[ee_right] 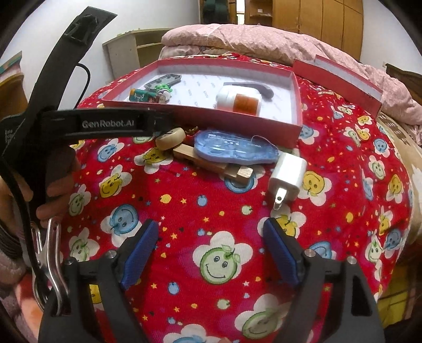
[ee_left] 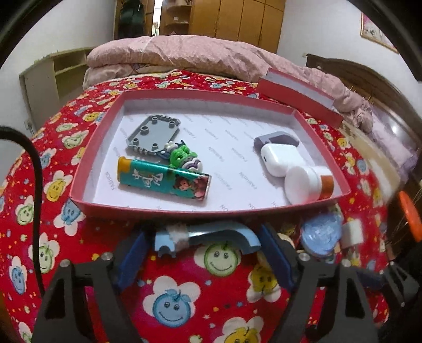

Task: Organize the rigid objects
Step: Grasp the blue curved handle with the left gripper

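Light: bright, even indoor light on the red patterned bedspread in both views; colours are saturated.
Source: not in frame; a lit doorway glows at the top of the left wrist view.
Shadows: soft, short ones under the red box rim and beneath the white charger.
Glare: a sheen on the teal lighter and a bright spot on the dark headboard.
Blur: the right edge of the left wrist view smears, with an orange shape streaked.
Distortion: strong fisheye bending; dark vignette at the corners.
Focus: the near gripper bodies look soft.
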Demonstrator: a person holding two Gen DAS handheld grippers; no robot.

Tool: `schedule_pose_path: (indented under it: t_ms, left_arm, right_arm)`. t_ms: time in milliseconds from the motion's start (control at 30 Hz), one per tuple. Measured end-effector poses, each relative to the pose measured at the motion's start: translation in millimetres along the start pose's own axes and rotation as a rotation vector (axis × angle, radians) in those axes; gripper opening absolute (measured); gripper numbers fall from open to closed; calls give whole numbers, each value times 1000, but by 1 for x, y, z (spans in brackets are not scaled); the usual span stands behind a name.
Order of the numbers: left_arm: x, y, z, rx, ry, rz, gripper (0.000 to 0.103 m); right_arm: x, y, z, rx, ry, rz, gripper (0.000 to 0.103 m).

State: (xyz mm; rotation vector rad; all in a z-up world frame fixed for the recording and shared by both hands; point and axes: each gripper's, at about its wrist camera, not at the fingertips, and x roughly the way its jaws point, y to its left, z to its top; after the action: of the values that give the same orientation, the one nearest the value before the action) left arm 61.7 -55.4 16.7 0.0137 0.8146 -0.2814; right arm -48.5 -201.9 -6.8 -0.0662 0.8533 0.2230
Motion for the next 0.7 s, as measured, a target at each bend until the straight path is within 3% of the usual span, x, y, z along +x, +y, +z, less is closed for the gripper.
schedule_pose_path:
  t_ms: [300,700]
  left_arm:
    - [-6,3,-5,11,12,27,79]
    - [-38,43,-34,-30,43,168,79]
  right_arm:
    - [0,0,-1,3,-8,5,85]
    - [0,2,0,6,-8,-11,86]
